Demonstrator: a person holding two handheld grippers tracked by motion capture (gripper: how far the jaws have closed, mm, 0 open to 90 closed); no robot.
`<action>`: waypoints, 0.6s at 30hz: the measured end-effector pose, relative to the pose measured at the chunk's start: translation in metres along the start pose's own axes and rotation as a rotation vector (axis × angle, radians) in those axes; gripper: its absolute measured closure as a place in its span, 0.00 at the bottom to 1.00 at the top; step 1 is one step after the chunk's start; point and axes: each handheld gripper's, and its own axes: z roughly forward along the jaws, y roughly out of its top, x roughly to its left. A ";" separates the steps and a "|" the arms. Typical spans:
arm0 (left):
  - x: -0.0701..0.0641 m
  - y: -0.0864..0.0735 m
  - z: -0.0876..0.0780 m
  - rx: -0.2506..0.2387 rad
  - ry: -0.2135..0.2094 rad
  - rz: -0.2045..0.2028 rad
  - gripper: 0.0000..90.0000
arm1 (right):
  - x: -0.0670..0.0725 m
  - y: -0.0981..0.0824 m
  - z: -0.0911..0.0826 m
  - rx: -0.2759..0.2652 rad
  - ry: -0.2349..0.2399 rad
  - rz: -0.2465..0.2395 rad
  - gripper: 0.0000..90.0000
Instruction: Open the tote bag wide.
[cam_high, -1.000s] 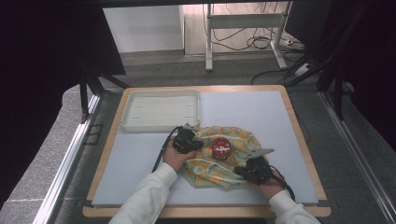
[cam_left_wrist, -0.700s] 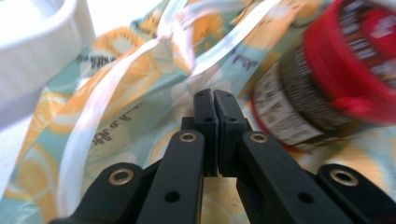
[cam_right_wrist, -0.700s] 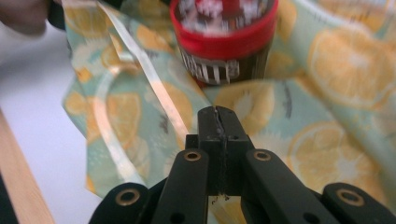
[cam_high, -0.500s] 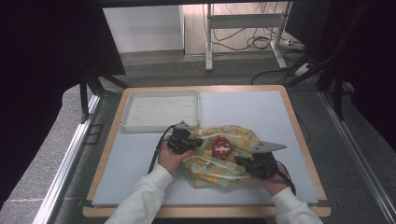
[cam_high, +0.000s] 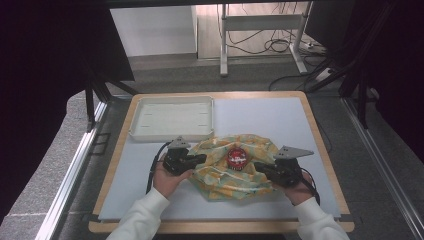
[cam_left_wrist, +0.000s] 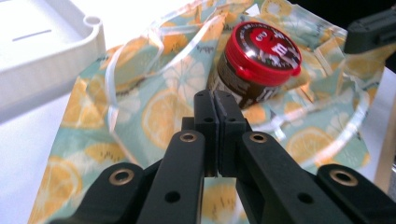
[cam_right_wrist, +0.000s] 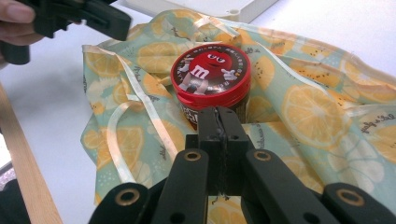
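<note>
A lemon-print cloth (cam_high: 220, 177) lies crumpled on the pale blue mat, with a red-lidded candy jar (cam_high: 237, 157) standing in its middle. My left gripper (cam_high: 202, 159) is at the cloth's left edge and my right gripper (cam_high: 260, 167) at its right edge, both pointing at the jar. In the left gripper view the shut jaws (cam_left_wrist: 215, 100) hover over the cloth (cam_left_wrist: 159, 112) just short of the jar (cam_left_wrist: 261, 49). The right gripper's jaws (cam_right_wrist: 218, 116) are also shut, in front of the jar (cam_right_wrist: 211, 70). I see no fabric between either pair of pads.
A white shallow tray (cam_high: 170, 136) stands behind the cloth at the back left of the mat. The mat sits on a wooden-edged board (cam_high: 320, 145). Bare mat lies at the back right and along the front.
Both hands have risen a little and drawn apart, the left one outward to the left. The cloth around the jar looks slightly more bunched.
</note>
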 end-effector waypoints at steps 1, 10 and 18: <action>0.000 -0.003 -0.003 0.001 0.006 0.002 1.00 | 0.000 0.000 0.000 0.001 0.000 -0.001 0.98; -0.002 -0.018 -0.027 -0.020 -0.002 -0.011 0.96 | -0.003 0.001 -0.002 -0.002 -0.002 -0.006 0.93; -0.003 -0.022 -0.036 -0.032 0.012 -0.006 0.68 | -0.006 0.003 -0.003 0.004 -0.004 -0.012 0.66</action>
